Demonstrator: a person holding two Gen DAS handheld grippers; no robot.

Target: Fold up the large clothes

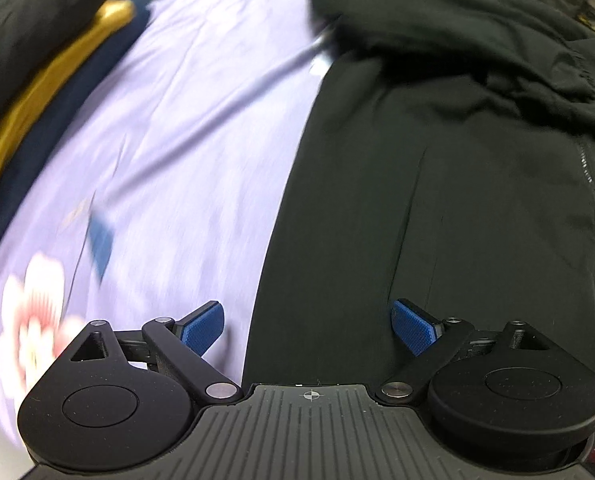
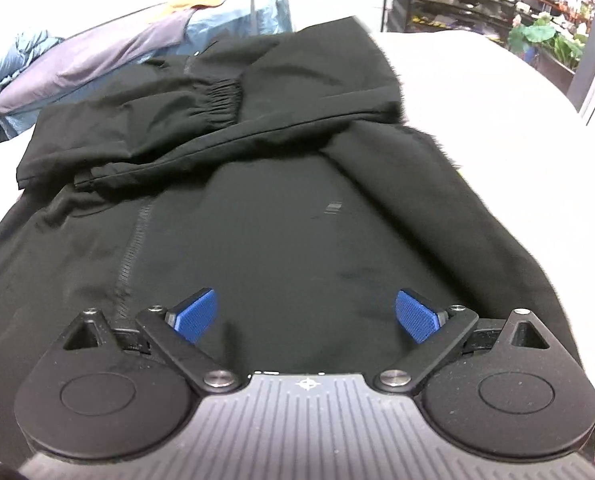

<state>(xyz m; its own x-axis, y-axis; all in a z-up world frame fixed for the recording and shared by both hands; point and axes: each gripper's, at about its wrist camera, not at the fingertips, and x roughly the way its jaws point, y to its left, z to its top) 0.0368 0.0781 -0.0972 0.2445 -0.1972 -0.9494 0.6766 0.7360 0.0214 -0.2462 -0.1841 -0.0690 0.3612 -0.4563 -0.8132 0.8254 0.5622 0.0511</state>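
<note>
A: How are the two hand-held grippers posed?

B: Both are low over the cloth, looking forward along it. The left hand-held gripper [image 1: 307, 326] has its blue pads [image 1: 201, 328] spread wide, gripping nothing — it straddles the left edge of the black jacket [image 1: 437, 200], with one pad over the lilac sheet [image 1: 185, 128] and the other over black fabric. The right hand-held gripper [image 2: 307, 316] is also spread wide and empty, sitting over the jacket's body.

A: And the jacket — where does it lie, and which way does it run?

B: Flat on the lilac sheet, its long axis running away from both cameras. The zipper [image 2: 131, 248] follows that axis, to the left of centre in the right wrist view. One sleeve [image 2: 145, 136] is folded crosswise over the far part, its gathered cuff [image 2: 221, 102] near the middle.

A: Anything beside it?

B: To the left, a stack of folded clothes: black over a mustard piece [image 1: 53, 84] over navy. In the right view, blue garments [image 2: 237, 12] lie beyond the jacket's far end.
</note>
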